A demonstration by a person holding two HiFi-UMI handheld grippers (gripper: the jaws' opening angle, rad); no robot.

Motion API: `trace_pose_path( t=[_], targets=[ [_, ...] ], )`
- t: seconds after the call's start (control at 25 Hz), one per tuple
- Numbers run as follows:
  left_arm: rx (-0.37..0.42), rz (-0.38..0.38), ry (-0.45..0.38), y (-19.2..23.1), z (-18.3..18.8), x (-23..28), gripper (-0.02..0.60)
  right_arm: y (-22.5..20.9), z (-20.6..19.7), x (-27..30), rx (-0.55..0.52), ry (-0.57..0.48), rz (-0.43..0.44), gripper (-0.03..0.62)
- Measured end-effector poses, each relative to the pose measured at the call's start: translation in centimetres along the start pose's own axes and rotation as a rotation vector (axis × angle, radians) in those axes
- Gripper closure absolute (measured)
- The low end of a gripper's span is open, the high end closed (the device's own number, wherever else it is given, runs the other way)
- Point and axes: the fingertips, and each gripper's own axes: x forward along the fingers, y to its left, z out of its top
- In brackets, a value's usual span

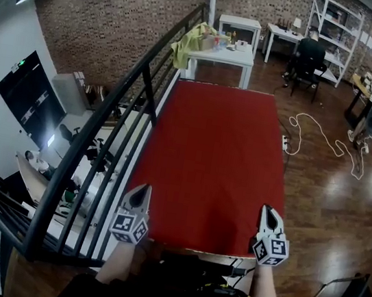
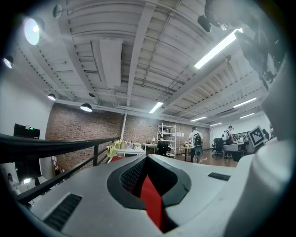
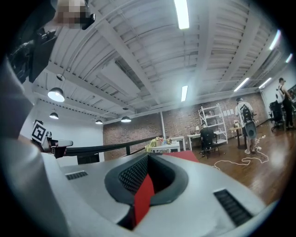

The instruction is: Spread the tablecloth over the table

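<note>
Nearest the person, both grippers are pinching the near edge of the red tablecloth [image 1: 212,155]. The left gripper [image 1: 141,190] has the left corner and the right gripper [image 1: 267,210] has the right one. In each gripper view you can see a red strip squeezed between closed jaws. The tablecloth lies flat and smooth down the whole counter [image 1: 208,253], with just a sliver of its near edge peeking out. A black railing [image 1: 108,133] runs along the left side. Further back there's a white counter [image 1: 222,54] with a yellow-green cloth [image 1: 186,42] draped on it. A white cable [image 1: 323,134] is looped on the wooden floor [image 1: 318,192] off to the right.
</note>
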Motion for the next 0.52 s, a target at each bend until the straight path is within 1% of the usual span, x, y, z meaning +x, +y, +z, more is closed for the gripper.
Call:
trace_pose_path(
  t=[0.28,0.52],
  targets=[
    [-0.003,0.015,0.009,-0.05,-0.5,-0.29,0.584,0.03,-0.56,-0.14,0.025,0.005,0.006,0.592],
    [-0.01,0.013,0.016,-0.63,-0.86,0.4,0.584,-0.59,-0.42,0.18,0.025,0.001,0.003,0.592]
  ],
)
